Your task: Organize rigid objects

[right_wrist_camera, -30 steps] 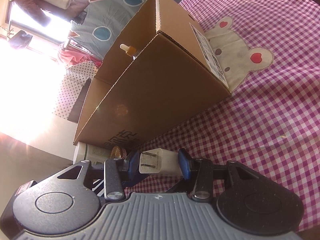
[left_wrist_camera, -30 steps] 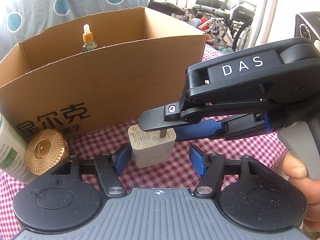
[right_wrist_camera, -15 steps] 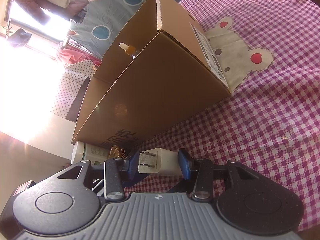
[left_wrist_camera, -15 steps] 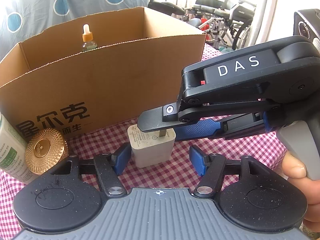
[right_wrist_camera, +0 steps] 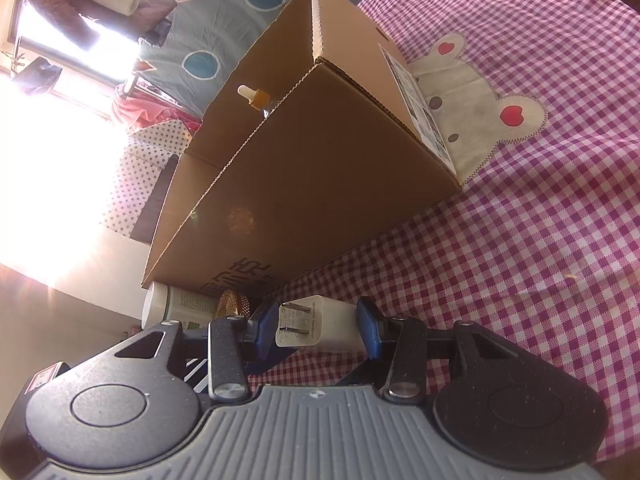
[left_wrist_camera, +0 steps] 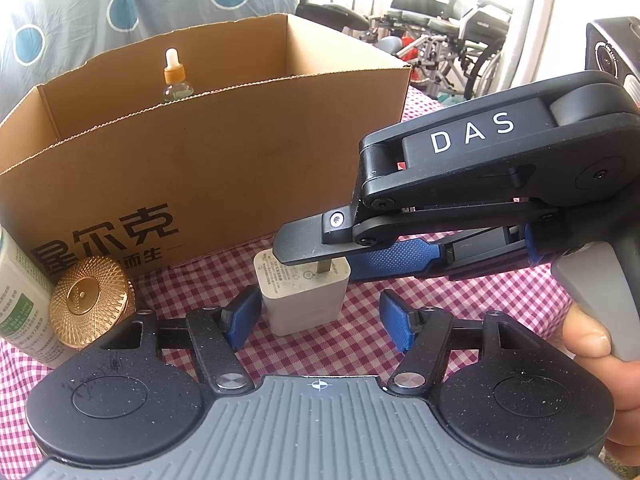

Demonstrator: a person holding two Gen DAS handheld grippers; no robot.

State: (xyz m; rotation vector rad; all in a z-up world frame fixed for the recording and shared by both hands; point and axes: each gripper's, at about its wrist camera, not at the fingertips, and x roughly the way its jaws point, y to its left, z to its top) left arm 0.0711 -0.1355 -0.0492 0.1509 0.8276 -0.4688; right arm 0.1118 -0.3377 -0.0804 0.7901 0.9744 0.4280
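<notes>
A white plug-in charger [left_wrist_camera: 304,300] stands prongs-up on the checked tablecloth in front of an open cardboard box [left_wrist_camera: 224,184]. My right gripper [left_wrist_camera: 320,260] reaches in from the right, turned on its side. In the right wrist view the right gripper [right_wrist_camera: 316,330] is shut on the charger [right_wrist_camera: 320,322], one pad on the prong face and one on the far end. My left gripper [left_wrist_camera: 318,320] is open around the charger's base. Its left pad sits close and its right pad stands clear.
A dropper bottle [left_wrist_camera: 176,80] stands inside the box. A gold ribbed lid [left_wrist_camera: 90,300] and a white-green bottle [left_wrist_camera: 20,312] lie left of the charger. A person's hand [left_wrist_camera: 596,344] grips the right handle. Wheelchairs stand beyond the table.
</notes>
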